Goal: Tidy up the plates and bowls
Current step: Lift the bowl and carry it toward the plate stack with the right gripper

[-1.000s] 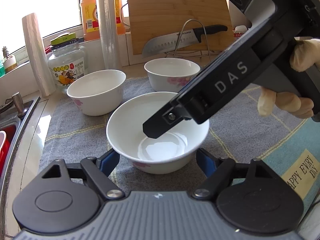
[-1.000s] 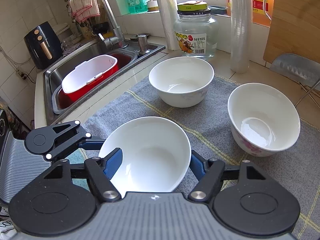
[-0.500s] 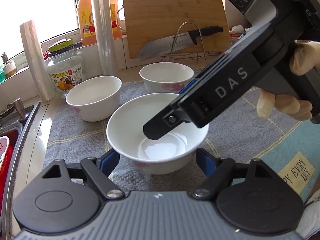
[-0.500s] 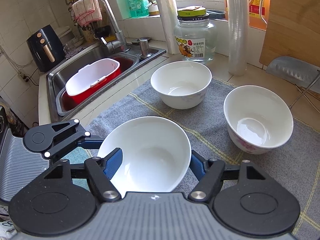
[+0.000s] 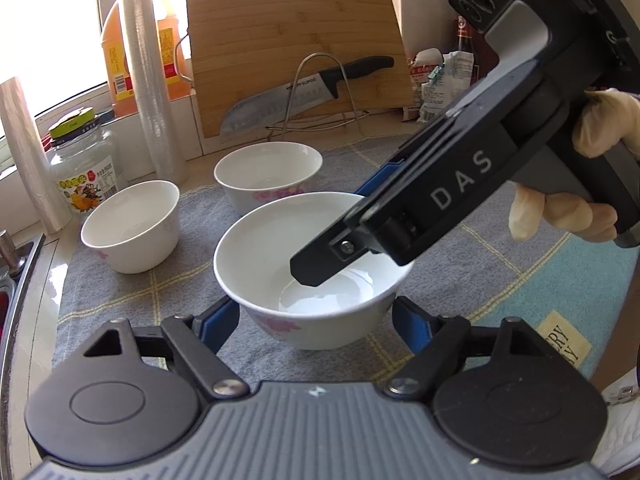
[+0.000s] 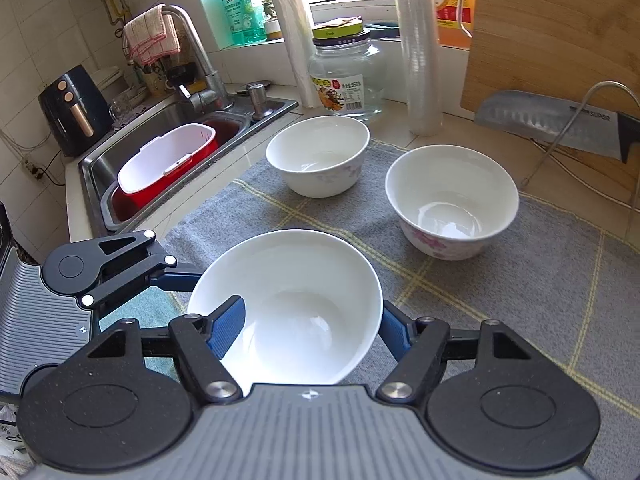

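Three white bowls with pink flowers are here. The near bowl (image 5: 308,268) (image 6: 288,308) is lifted above the grey mat (image 5: 132,292). My right gripper (image 6: 308,328) is shut on its rim, one finger (image 6: 226,326) inside the bowl, one outside. In the left wrist view the right gripper (image 5: 316,272) reaches into the bowl from the right. My left gripper (image 5: 316,320) is open, its jaws either side of the bowl's base, apart from it. Two more bowls (image 5: 130,226) (image 5: 268,176) stand on the mat behind; they also show in the right wrist view (image 6: 318,154) (image 6: 452,200).
A cutting board (image 5: 296,52) and knife on a wire stand (image 5: 308,96) are at the back. A glass jar (image 5: 82,164), film rolls (image 5: 150,92) and an oil bottle (image 5: 116,56) line the windowsill. A sink (image 6: 160,136) with a red-and-white basin (image 6: 168,160) lies left.
The near bowl has risen off the mat, held by my right gripper. Both grippers have pulled up and back, so the two far bowls look smaller and farther away.
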